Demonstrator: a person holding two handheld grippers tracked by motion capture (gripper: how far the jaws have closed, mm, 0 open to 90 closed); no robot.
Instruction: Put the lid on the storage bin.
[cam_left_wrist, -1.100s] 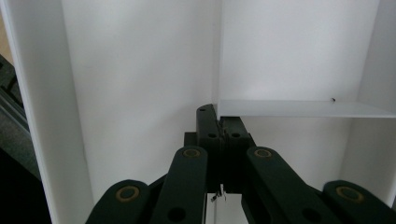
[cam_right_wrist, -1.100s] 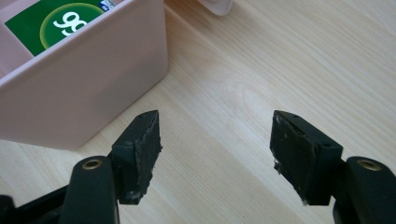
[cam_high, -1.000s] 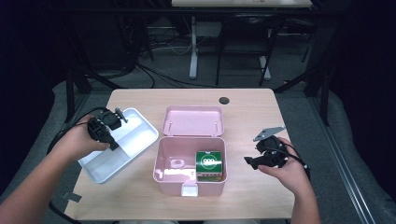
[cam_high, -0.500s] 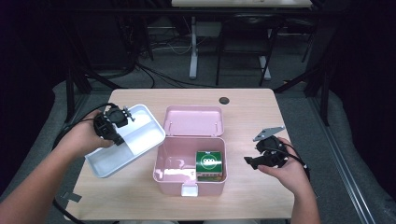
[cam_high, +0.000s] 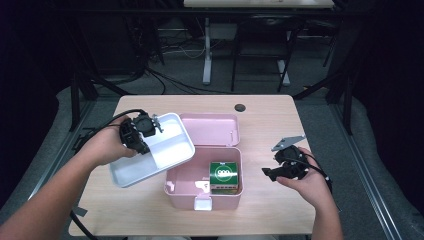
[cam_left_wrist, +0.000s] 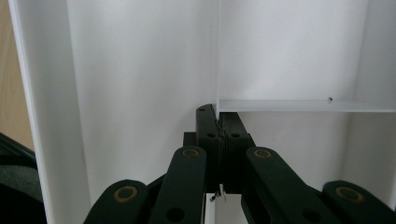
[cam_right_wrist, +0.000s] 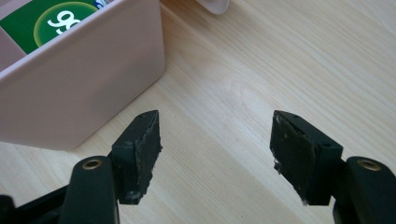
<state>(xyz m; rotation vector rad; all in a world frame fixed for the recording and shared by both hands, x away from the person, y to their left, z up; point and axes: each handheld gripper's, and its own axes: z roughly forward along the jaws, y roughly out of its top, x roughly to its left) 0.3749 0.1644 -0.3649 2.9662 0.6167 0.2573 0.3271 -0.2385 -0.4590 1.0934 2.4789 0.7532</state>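
— White tray (cam_high: 165, 150) up off the surface (cam_high: 280, 120), left gripper (cam_high: 142, 131) clamped tight on its inner divider, one corner hanging over the pink box (cam_high: 202, 192)!

— And that box?

— Open, lid back, a green packet (cam_high: 223, 173) inside.

— Over on the right?

— Right gripper (cam_high: 280, 170) sits just beside the box, fingers (cam_right_wrist: 140, 149) spread wide, holding nothing.

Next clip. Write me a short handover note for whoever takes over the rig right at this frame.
Left gripper: shut on the divider wall of the white tray, held tilted above the table, overlapping the pink box's left edge.
Right gripper: open, holding nothing, low over the table right of the box.
Box: lid open, green packet inside.
Done: tray gripped, off the table.
Left: probably seat the tray in the box.
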